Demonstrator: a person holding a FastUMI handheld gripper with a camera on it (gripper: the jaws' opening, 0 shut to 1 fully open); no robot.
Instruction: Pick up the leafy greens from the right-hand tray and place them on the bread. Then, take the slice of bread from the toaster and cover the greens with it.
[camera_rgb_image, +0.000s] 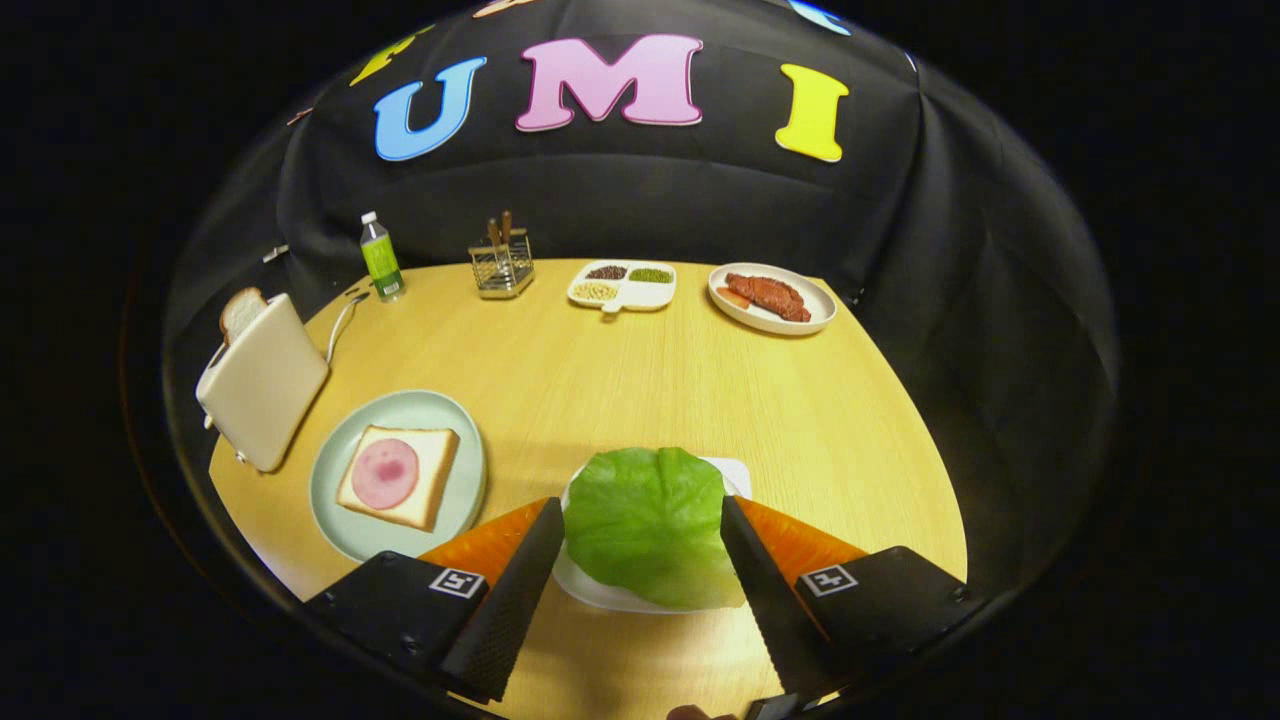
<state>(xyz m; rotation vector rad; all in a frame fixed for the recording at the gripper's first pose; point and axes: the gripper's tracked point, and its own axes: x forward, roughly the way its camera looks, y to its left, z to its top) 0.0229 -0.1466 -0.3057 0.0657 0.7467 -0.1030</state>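
A round wooden surface (640, 380) stands in a booth hung with black cloth. The gripper (640, 530) sits low over its near side with the jaws spread wide, one finger on each side of the leafy greens (645, 525). The fingers lie just beside the leaf's edges; whether they touch it cannot be told. The greens rest on a white tray (600, 590), which peeks out beneath and beyond the leaf.

To the left of the fingers, a pale green plate (455, 490) carries a slice of bread (430, 470) with a round pink slice of ham (385, 474) on top. Just beyond that plate stands a cream toaster (262, 385), with a second slice of bread (241, 311) sticking up from its slot and a white cord (340, 325) trailing behind.

Along the far edge of the surface, from left to right, stand a small bottle with a green label (380, 257), a wire holder with wooden-handled utensils (501, 262), a white divided dish of beans and grains (622, 285), and a white plate with a piece of meat (772, 297).
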